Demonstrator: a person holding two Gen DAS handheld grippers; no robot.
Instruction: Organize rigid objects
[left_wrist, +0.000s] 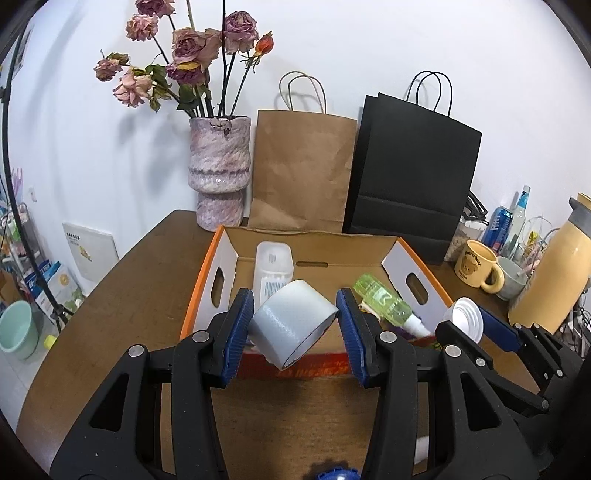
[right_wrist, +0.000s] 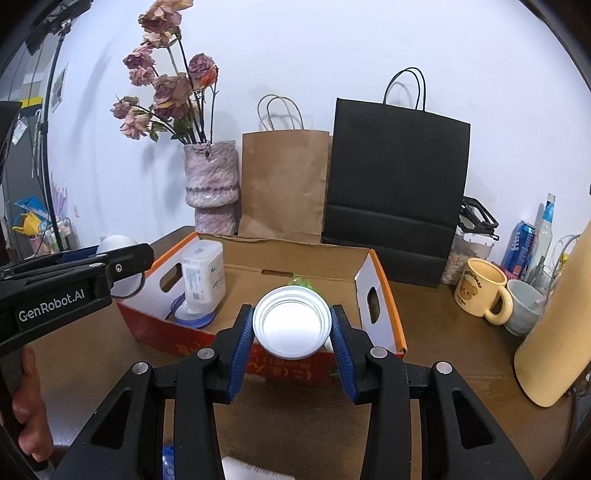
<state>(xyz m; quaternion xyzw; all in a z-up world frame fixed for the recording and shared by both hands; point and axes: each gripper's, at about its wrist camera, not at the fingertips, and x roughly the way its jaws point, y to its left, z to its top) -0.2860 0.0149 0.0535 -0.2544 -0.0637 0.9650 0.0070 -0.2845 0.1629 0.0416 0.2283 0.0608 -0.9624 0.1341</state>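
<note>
My left hand-held gripper (left_wrist: 295, 325) clamps a grey tape roll (left_wrist: 293, 325), tilted, over the near edge of the cardboard box (left_wrist: 421, 258) on the bench (left_wrist: 140, 295); my right hand-held gripper (right_wrist: 291, 325) pinches a white round lid (right_wrist: 291, 323) just above the box's front wall. I judge each should travel further in, past the wall, clear of the green bottle (left_wrist: 380, 301) and white container (right_wrist: 203, 275), then lower before letting go.
</note>
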